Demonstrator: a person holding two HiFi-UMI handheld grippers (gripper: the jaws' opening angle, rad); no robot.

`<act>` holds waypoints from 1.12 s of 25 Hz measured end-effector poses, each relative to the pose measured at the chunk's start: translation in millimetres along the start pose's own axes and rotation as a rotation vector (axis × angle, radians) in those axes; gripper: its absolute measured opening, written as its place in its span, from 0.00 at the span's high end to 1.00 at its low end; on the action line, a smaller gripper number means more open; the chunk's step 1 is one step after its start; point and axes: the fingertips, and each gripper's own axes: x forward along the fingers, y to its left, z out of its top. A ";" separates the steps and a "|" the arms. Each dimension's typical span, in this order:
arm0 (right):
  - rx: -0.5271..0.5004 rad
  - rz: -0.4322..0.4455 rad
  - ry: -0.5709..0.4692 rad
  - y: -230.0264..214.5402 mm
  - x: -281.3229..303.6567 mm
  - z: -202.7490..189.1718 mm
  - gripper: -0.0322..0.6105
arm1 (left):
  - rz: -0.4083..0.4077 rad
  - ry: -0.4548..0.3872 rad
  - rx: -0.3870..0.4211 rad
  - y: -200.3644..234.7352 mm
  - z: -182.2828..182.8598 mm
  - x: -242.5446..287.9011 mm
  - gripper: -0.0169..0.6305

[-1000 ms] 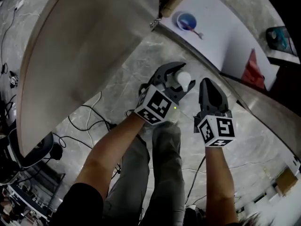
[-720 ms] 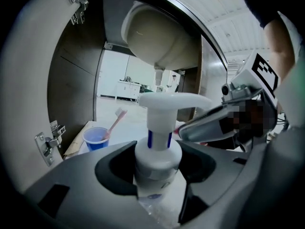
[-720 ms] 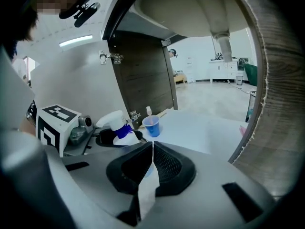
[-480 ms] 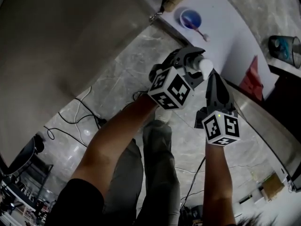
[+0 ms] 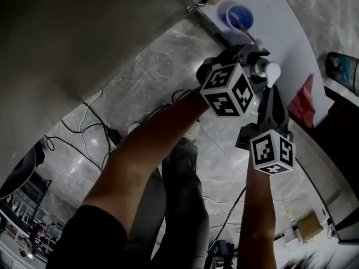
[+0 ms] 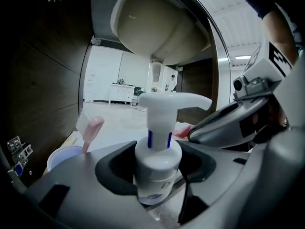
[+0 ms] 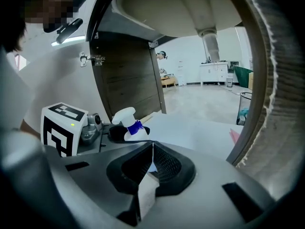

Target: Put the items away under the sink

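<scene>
Left hand-held gripper (image 6: pixel 157 171) clamps the white pump bottle (image 6: pixel 157 144) by its body, upright, nozzle pointing right in the left gripper view; bottle held up in the open cabinet below the sink basin (image 6: pixel 162 23); blue cup (image 6: pixel 62 157) with pink toothbrush (image 6: pixel 91 130) to its left; right hand-held gripper (image 7: pixel 150 163) jaws pressed together, nothing between, just beside the left one.

Pump bottle (image 6: pixel 157 147): lower body is disappearing between the left gripper (image 6: pixel 157 168) fingers (image 6: pixel 113 168); label print is reading too small to make out.
Cup (image 6: pixel 61 157), 9 o'clock: gripper body is covering its lower half.
Sink basin (image 6: pixel 157 30): is running off the edge at 12 o'clock.
</scene>
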 end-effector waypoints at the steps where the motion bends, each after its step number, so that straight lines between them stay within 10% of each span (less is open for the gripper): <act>1: 0.005 -0.004 -0.002 -2.3 0.8 0.3 0.89 | -0.004 0.000 0.005 -0.5 -0.4 3.1 0.60; 28: 0.010 0.002 -0.010 -5.7 3.7 -2.1 0.89 | 0.049 -0.084 0.027 24.8 20.2 34.3 0.59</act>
